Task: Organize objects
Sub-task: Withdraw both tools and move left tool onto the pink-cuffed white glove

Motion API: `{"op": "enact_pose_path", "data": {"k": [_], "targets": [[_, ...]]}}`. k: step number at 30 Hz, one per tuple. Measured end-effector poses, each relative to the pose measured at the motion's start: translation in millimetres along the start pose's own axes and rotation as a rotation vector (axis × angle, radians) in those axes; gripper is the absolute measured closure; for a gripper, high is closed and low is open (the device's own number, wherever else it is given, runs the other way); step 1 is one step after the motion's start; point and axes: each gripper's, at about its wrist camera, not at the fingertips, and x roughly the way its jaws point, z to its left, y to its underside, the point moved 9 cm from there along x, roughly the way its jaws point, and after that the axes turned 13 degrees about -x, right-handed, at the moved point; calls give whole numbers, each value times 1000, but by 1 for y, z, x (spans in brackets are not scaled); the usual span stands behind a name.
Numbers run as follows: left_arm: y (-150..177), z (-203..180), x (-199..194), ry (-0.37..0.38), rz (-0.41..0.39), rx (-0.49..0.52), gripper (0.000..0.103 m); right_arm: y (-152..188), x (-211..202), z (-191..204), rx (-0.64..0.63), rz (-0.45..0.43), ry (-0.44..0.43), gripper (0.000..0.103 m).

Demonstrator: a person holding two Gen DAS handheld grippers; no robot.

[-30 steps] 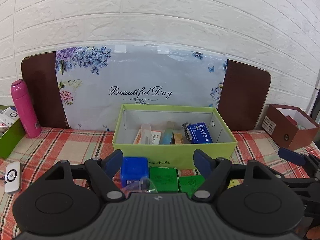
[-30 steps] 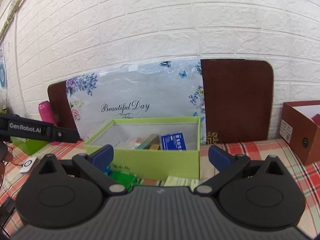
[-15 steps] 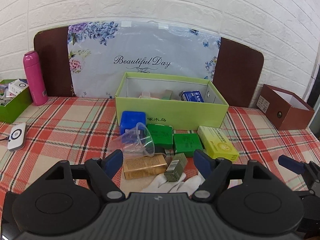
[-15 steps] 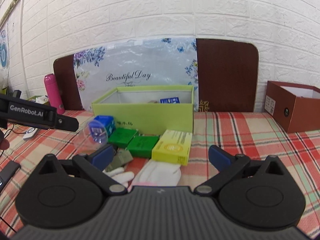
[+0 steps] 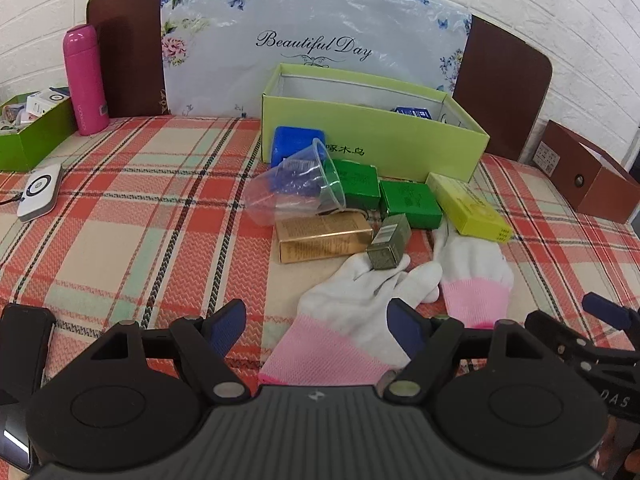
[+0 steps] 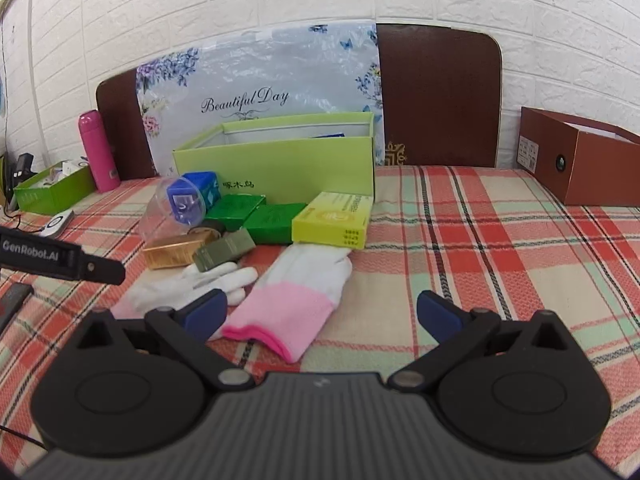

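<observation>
A lime green open box (image 5: 372, 136) (image 6: 280, 168) stands at the back of the plaid table. In front of it lie a tipped clear plastic cup (image 5: 296, 188) (image 6: 172, 212), a blue box (image 5: 296, 140), two green boxes (image 5: 408, 200) (image 6: 256, 216), a yellow box (image 5: 468, 208) (image 6: 332, 220), a gold box (image 5: 320, 236) (image 6: 176, 250), a small olive box (image 5: 388, 244) (image 6: 224, 250) and two white-and-pink gloves (image 5: 356, 320) (image 6: 300, 292). My left gripper (image 5: 316, 328) is open above the near glove. My right gripper (image 6: 320, 316) is open above the other glove's cuff.
A pink bottle (image 5: 84, 80) (image 6: 98, 156) and a dark green tray (image 5: 28, 132) (image 6: 52, 192) stand at the left. A white device (image 5: 40, 190) lies on the cloth. A brown box (image 5: 588, 176) (image 6: 580, 160) stands at the right. A black phone (image 5: 20, 352) lies near left.
Both grippers have pulled back and tilted down from the green box. The loose boxes, cup and gloves in front of it have come into view. Both stay open.
</observation>
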Motion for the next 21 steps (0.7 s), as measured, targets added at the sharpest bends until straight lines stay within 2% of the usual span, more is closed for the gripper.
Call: {"op": "enact_pose_path", "data": {"k": [4,10,11,12,13,14,15,17,21], "targets": [[12,-2,7,56,23,51,22,1,1,1,6,3,-4,0],[26,-10,31,54,81,105,22,7,4,3,5,22,-8,0],[29,-11,33,67,88,111,26,8,5,3,6,25,-7,0],[30,-12,34,85,93,111,34,9,5,2,7,29,-7,0],[30,-11,34,87,94,110,54,10,5,2,9,31,-7,0],[30,-10,33,84,90,113,65,10,6,2,12,32,-8,0],[29,-9,31,93,87,109,69,10,6,2,16,31,-9,0],[26,-6,22,110,87,91,92,10,8,2,14,34,-10,0],[27,-1,1,128,71,87,93,6,20,10,-14,47,-23,0]]}}
